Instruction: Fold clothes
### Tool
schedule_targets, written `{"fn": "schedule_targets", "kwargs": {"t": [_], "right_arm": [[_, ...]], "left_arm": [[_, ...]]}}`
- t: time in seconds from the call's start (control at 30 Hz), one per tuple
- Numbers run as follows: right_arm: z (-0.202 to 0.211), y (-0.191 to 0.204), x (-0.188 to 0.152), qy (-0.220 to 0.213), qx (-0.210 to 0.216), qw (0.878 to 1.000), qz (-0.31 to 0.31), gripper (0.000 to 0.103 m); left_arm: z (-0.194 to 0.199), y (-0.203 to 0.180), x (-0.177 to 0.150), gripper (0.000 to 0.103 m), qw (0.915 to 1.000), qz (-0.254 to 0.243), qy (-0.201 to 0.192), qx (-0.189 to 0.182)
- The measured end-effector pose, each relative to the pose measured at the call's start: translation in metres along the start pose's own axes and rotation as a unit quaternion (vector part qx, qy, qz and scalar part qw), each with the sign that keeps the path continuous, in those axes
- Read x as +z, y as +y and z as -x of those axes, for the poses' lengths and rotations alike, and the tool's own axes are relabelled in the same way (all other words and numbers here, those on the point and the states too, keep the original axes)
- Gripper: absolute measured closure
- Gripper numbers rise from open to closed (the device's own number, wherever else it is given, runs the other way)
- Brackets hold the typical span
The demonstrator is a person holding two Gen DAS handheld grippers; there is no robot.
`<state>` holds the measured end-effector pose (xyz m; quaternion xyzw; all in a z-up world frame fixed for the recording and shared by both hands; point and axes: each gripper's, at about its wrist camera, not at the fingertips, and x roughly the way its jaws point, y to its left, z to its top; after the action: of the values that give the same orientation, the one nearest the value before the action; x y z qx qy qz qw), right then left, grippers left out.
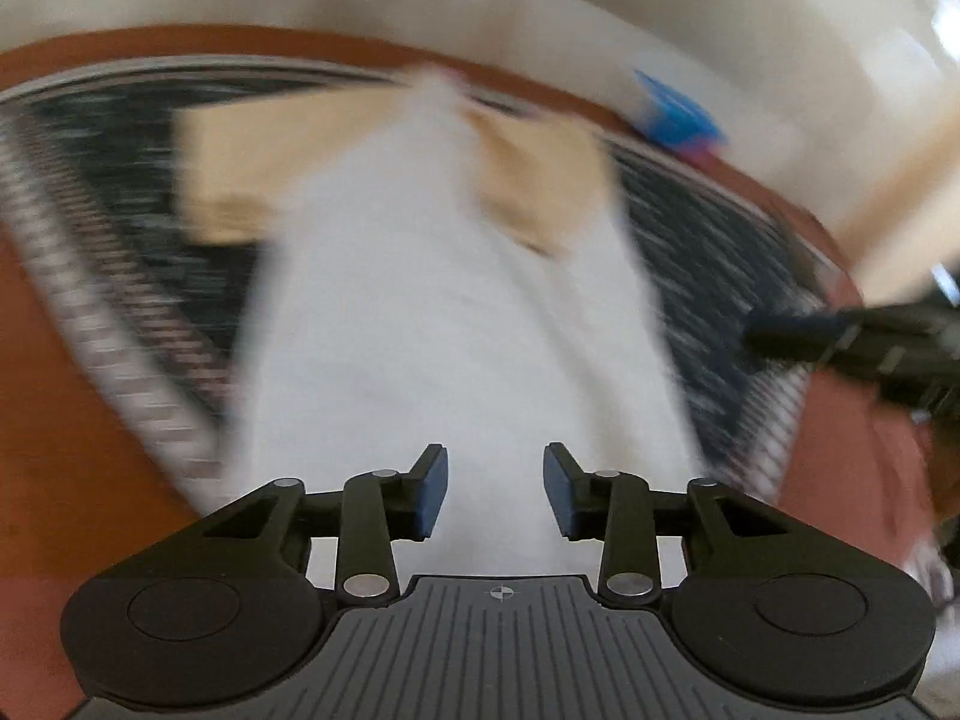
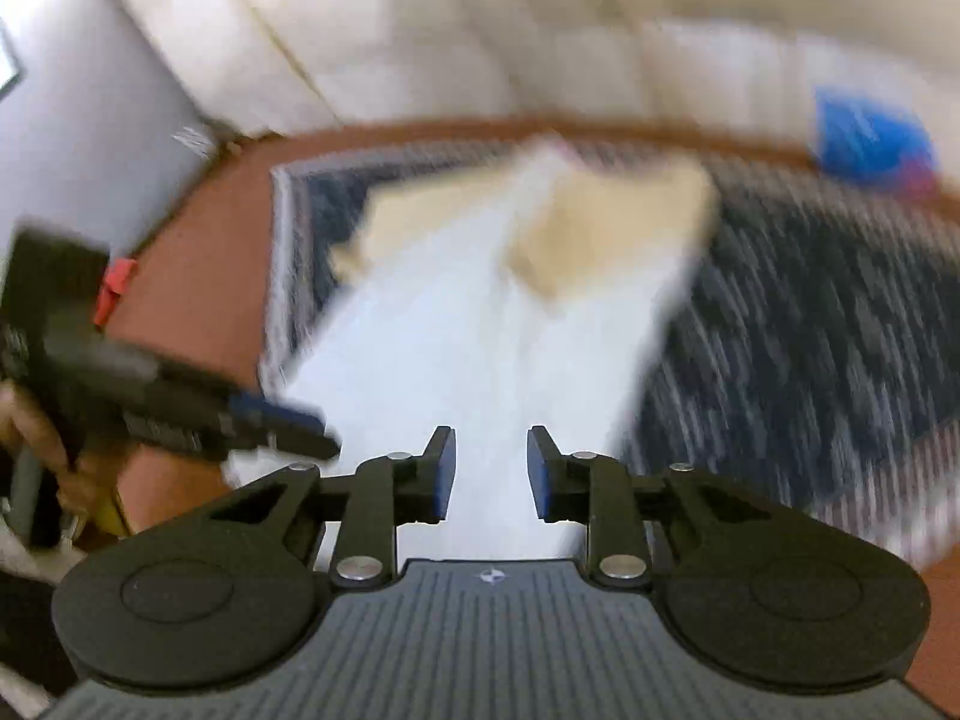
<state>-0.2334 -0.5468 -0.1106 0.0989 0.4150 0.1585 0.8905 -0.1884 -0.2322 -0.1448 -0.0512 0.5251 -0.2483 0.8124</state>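
Left gripper (image 1: pixel 495 492) jaws apart, right gripper (image 2: pixel 491 474) jaws apart, white garment (image 1: pixel 456 330) just beyond both, on patterned rug (image 2: pixel 810 312)

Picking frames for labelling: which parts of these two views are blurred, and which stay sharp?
Left wrist view: left gripper sharp; white garment and rug motion-smeared. Right wrist view: right gripper crisp; garment, rug and blue object streaked.

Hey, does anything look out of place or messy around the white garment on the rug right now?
Nothing clearly damaged or spilled. The white garment lies on the dark patterned rug with tan pieces flopped unevenly at its far end. A blue object sits at the rug's far edge; blur hides what it is.
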Motion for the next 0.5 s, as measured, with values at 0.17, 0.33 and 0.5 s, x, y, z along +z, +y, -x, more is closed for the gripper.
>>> {"fn": "schedule_targets", "kwargs": {"t": [0.17, 0.33, 0.5], "right_arm": [[-0.068, 0.035, 0.085, -0.023, 0.057, 0.996, 0.068, 0.067], [-0.165, 0.075, 0.142, 0.02, 0.06, 0.994, 0.093, 0.062], [-0.241, 0.095, 0.172, 0.051, 0.023, 0.993, 0.107, 0.062]], "left_arm": [[0.009, 0.037, -0.014, 0.049, 0.9976, 0.056, -0.013, 0.038], [0.011, 0.05, -0.026, 0.043, 0.9955, 0.079, -0.03, 0.044], [0.005, 0.06, -0.023, 0.043, 0.9959, 0.082, -0.03, 0.025]]}}
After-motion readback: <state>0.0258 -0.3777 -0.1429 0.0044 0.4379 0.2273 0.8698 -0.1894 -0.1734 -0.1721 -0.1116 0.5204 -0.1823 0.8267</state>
